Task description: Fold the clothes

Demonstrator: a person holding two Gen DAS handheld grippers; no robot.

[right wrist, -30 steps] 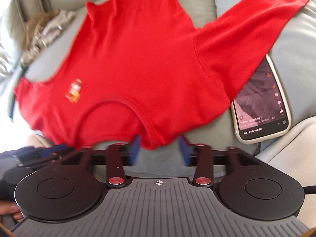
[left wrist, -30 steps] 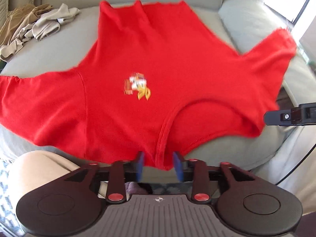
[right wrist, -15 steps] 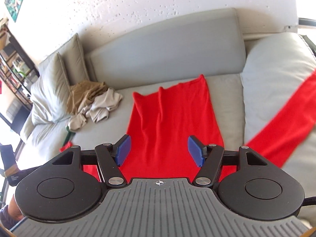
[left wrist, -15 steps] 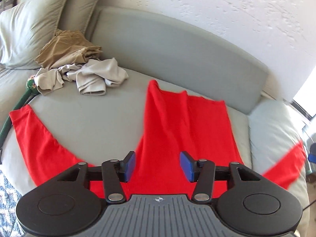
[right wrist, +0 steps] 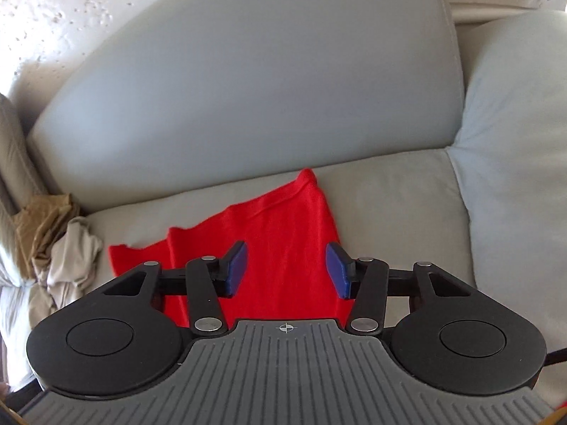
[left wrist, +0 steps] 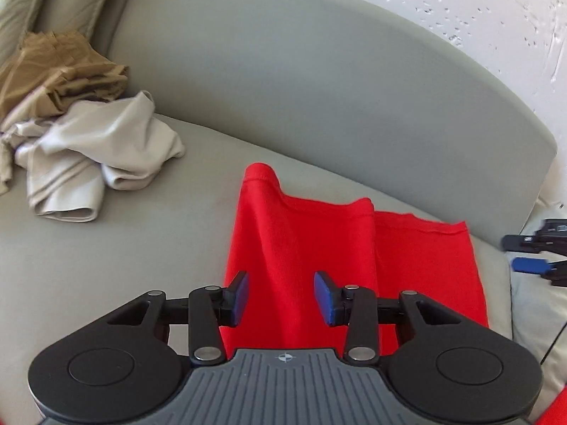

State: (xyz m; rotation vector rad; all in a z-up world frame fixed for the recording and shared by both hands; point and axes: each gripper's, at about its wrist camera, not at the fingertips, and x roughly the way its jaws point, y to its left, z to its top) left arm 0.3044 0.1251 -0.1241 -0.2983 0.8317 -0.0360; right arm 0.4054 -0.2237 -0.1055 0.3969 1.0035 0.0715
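While the red T-shirt (left wrist: 319,248) lies spread on the grey sofa seat (left wrist: 141,248), its hem end reaching toward the backrest (left wrist: 319,88) at twelve o'clock, both tongs are held above it with nothing between their blue pads. The left tongs (left wrist: 280,297) are seen closing, their jaws apart and empty, the red cloth lying below them and not gripped. The right tongs (right wrist: 286,271) are likewise closing on nothing, released from the garment, which shows beneath them in the right wrist view (right wrist: 283,233). In the left wrist view the right tongs appear at three o'clock, beside the shirt's far edge.

A rumpled pile of beige and tan clothes (left wrist: 71,134) sits at ten o'clock, well apart from the shirt, apparently awaiting its turn.

The step in hand is judged to be the start of a fold: the shirt is laid out and its hem is being approached. Wrinkles run along the hem, so smoothing may be needed first. For the next move, each hem corner would have to be pinched cleanly, through both layers if possible, and the two grips kept level so that the fold lands square.
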